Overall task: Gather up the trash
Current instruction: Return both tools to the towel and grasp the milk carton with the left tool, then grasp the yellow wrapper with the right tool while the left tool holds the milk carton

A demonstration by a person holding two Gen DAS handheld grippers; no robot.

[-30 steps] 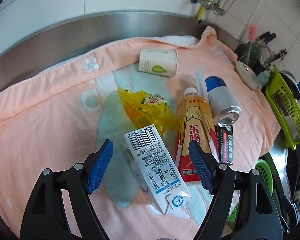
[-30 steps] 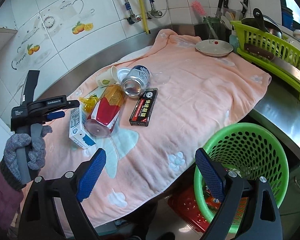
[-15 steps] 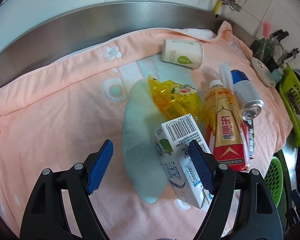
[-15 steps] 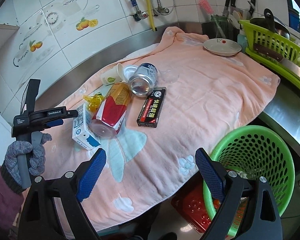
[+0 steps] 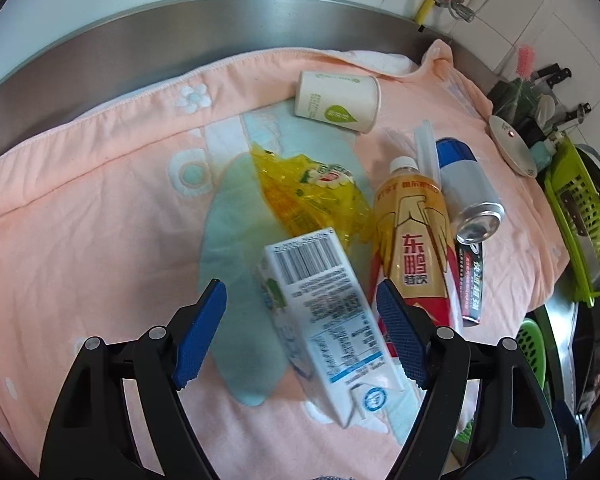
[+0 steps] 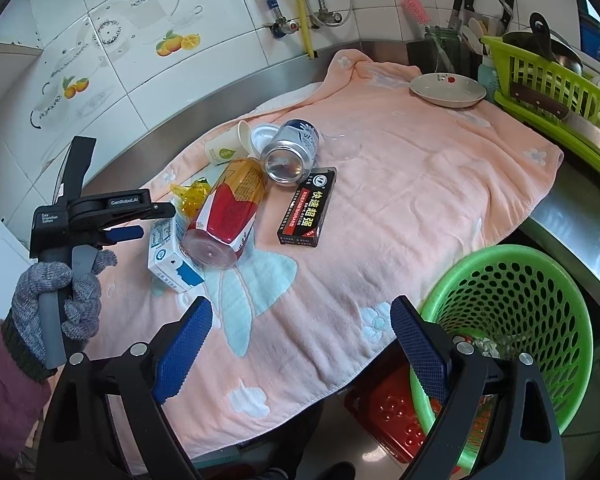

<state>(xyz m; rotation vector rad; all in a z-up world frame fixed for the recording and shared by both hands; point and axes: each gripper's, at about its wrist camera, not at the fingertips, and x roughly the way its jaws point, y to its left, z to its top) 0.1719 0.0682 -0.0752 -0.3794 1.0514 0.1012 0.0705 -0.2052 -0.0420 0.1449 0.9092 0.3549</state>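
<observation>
Trash lies on a pink towel [image 6: 400, 200]: a white milk carton [image 5: 324, 312], a yellow wrapper [image 5: 304, 196], a yellow-red drink bottle [image 5: 412, 240], a can [image 5: 468, 192], a black box [image 5: 470, 276] and a paper cup [image 5: 336, 100]. My left gripper [image 5: 300, 336] is open, its jaws either side of the carton, just above it; it also shows in the right wrist view [image 6: 148, 220]. My right gripper [image 6: 300, 352] is open and empty above the towel's front edge. A green trash basket [image 6: 512, 320] stands to its right, below the counter.
A plate [image 6: 448, 90] sits at the towel's far right. A green dish rack [image 6: 556, 88] with a knife and utensils stands beyond it. A steel backsplash and tiled wall run behind. A red object [image 6: 392, 412] lies on the floor.
My left gripper has moved closer to the milk carton, which now sits between its open jaws. My right gripper has drifted slightly; the basket sits nearer its right finger.
</observation>
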